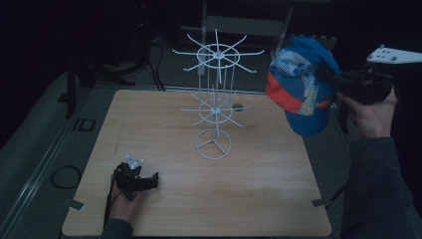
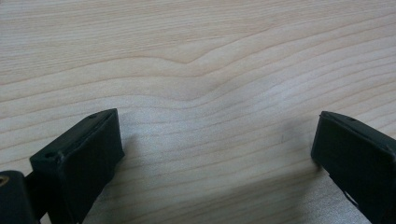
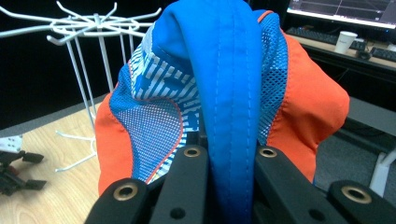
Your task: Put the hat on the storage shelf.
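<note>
A blue and orange cap (image 1: 302, 84) hangs in the air at the right, beyond the table's right edge, with my right gripper (image 1: 334, 79) shut on its fabric. In the right gripper view the cap (image 3: 224, 79) rises between the two black jaws, which pinch a blue seamed strip. A white wire rack (image 1: 215, 99) with two tiers of hooks stands at the middle back of the table; the cap is to its right and apart from it. My left gripper (image 1: 152, 180) rests on the table at the front left, its jaws open over bare wood (image 2: 210, 93).
The wooden table (image 1: 259, 184) has a small dark spot behind the rack. Dark cables and stands lie on the floor at the back left. A desk with a keyboard (image 3: 322, 35) and a paper cup (image 3: 346, 42) shows behind the cap.
</note>
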